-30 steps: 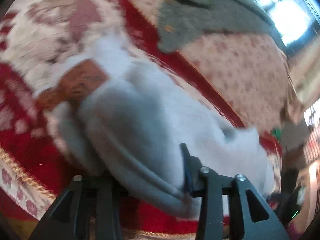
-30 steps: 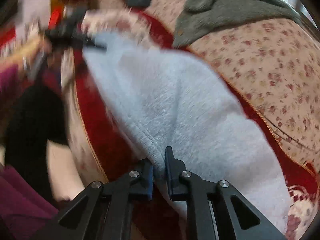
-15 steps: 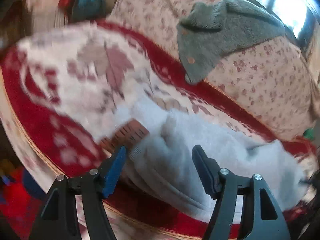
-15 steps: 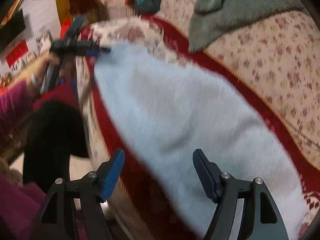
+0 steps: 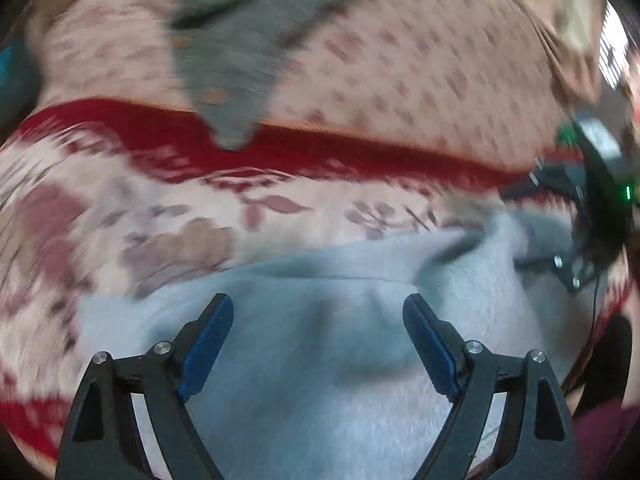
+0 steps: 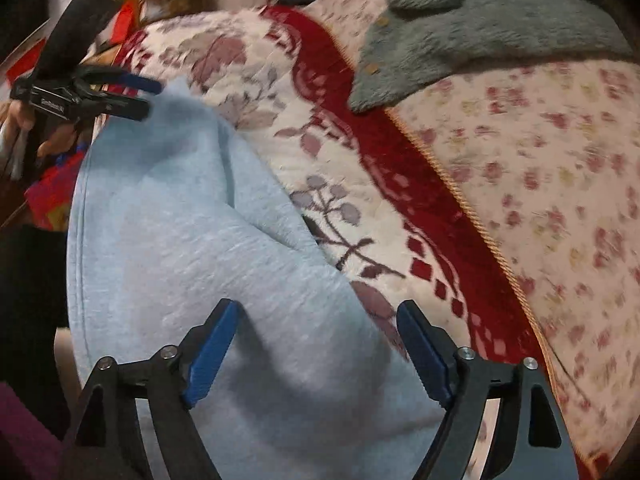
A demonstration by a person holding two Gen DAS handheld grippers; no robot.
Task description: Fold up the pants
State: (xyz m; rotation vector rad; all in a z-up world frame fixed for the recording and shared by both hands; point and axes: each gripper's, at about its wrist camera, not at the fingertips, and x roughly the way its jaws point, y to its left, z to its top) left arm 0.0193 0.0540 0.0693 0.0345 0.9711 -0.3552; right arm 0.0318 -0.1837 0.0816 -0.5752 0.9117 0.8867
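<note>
**Both grippers off the cloth**

Left gripper and right gripper — jaws just opened wide, nothing gripped. Below them the pale blue fleece pants lie bunched on the red-and-cream floral blanket. Soft, light, limp — likely best pinched at a seamed edge.

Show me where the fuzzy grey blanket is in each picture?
Left wrist view: the grey blanket hangs at the top, left of centre, blurred.
Right wrist view: the grey blanket lies at the top right.
Shared landmark: the red band of the patterned cover, just below its tip.
</note>
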